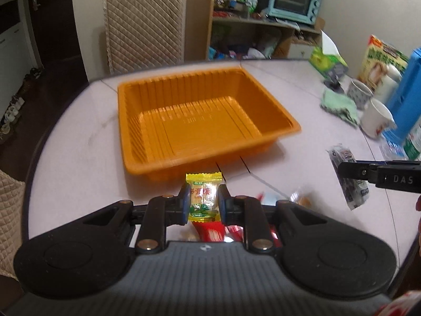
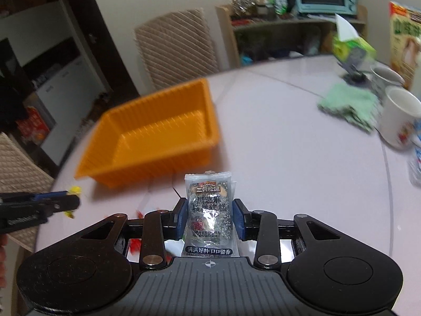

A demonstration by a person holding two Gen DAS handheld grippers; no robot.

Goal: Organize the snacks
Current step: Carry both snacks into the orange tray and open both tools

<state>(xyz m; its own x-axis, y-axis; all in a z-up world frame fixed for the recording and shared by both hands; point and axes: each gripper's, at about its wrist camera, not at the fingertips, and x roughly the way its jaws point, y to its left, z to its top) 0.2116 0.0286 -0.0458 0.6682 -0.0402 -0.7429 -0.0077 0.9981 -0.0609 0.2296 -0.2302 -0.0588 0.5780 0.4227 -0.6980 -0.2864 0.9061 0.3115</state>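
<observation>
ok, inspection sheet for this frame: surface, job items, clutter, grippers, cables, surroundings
Surface: pale round table, seam lines visible.
Job's things: orange tray empty; yellow candy and sesame snack pack both held; more red wrappers lie under the left gripper.
Clutter: green cloth, white mug, tissue box.
Grippers: left hand-held gripper shut on candy; right hand-held gripper shut on pack.
Cables: nothing seen.
Surroundings: quilted chair, shelf with teal oven.
</observation>
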